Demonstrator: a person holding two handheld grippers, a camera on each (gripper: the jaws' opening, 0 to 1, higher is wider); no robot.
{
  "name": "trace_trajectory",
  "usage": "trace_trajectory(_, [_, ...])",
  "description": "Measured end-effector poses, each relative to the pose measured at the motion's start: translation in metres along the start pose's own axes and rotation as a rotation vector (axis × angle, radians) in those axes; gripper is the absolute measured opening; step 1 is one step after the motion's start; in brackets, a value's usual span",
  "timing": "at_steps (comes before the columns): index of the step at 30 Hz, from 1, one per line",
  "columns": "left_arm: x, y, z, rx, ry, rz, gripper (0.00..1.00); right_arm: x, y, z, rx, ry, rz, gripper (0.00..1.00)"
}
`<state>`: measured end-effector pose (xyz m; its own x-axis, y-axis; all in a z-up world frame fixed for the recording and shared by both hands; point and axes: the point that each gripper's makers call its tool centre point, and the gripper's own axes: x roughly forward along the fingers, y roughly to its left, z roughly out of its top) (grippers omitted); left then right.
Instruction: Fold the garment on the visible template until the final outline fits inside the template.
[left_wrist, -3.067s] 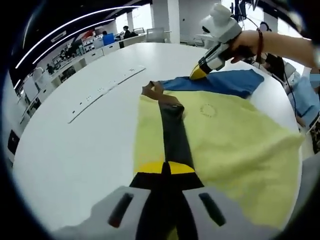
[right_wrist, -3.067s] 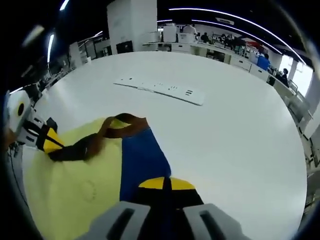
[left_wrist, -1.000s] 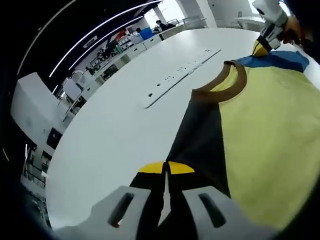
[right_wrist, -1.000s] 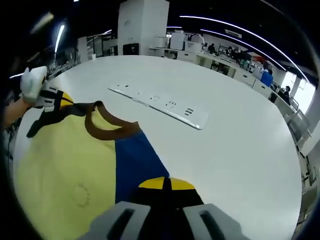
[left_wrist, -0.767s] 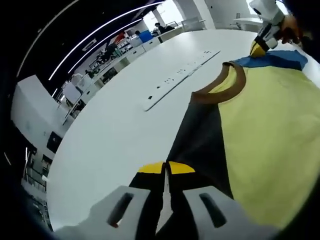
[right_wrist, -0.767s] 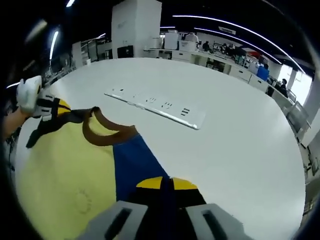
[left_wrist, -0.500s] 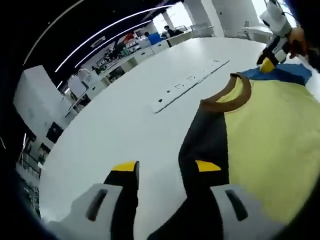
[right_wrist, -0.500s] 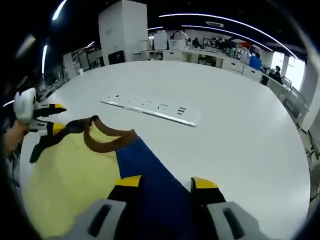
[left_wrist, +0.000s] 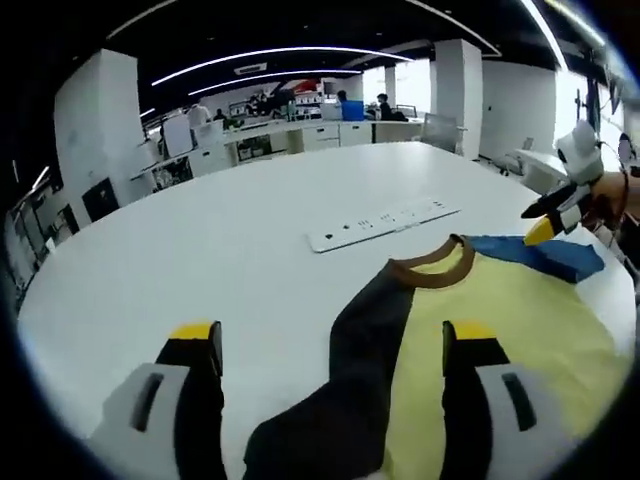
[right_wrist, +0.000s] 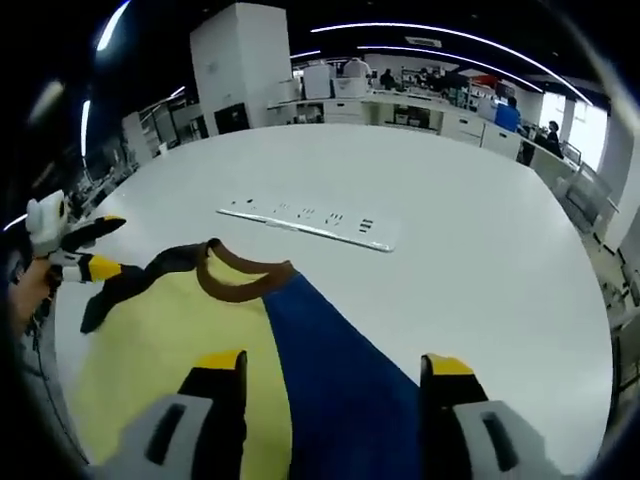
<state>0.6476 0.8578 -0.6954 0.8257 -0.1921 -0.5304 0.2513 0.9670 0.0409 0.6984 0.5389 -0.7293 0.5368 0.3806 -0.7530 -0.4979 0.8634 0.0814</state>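
A yellow shirt (left_wrist: 500, 330) lies spread flat on the white table (left_wrist: 200, 260), with a brown collar (left_wrist: 430, 272), a dark sleeve (left_wrist: 350, 380) and a blue sleeve (left_wrist: 545, 255). My left gripper (left_wrist: 330, 335) stands open above the dark sleeve, holding nothing. My right gripper (right_wrist: 335, 365) is open over the blue sleeve (right_wrist: 340, 370), also with nothing in it. In the right gripper view the yellow body (right_wrist: 170, 340) and collar (right_wrist: 245, 270) lie to the left, and the left gripper (right_wrist: 80, 250) shows at the dark sleeve's (right_wrist: 130, 278) end. The right gripper (left_wrist: 560, 210) appears by the blue sleeve.
A long white strip with small marks (left_wrist: 385, 220) lies on the table beyond the collar, also seen in the right gripper view as the strip (right_wrist: 310, 222). The table edge (right_wrist: 590, 300) curves at the right. Desks and people stand far behind.
Both grippers were shut on the sleeves, spread the shirt out, then opened and let go. Both have drawn back and up from the cloth.
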Motion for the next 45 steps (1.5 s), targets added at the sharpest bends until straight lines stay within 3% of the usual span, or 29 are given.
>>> trace_trajectory(7, [-0.035,-0.02,0.006,0.033,-0.04,-0.041,0.99,-0.032,-0.007,-0.012,0.015,-0.003,-0.036,0.74])
trace_trajectory(23, [-0.105,-0.039,-0.006,0.053,-0.066,-0.079,0.99,-0.092,-0.041,-0.069,0.099,0.03,-0.126,0.71])
trace_trajectory(31, [-0.129,-0.051,-0.012,-0.004,-0.077,-0.102,0.99,-0.12,-0.062,-0.104,0.158,0.038,-0.171,0.69])
trace_trajectory(38, [-0.144,-0.055,-0.027,0.039,-0.06,-0.077,0.99,-0.138,-0.082,-0.131,0.191,0.042,-0.212,0.68])
trace_trajectory(45, [-0.158,-0.058,-0.031,0.033,-0.083,-0.084,0.99,-0.149,-0.105,-0.163,0.221,0.069,-0.258,0.66])
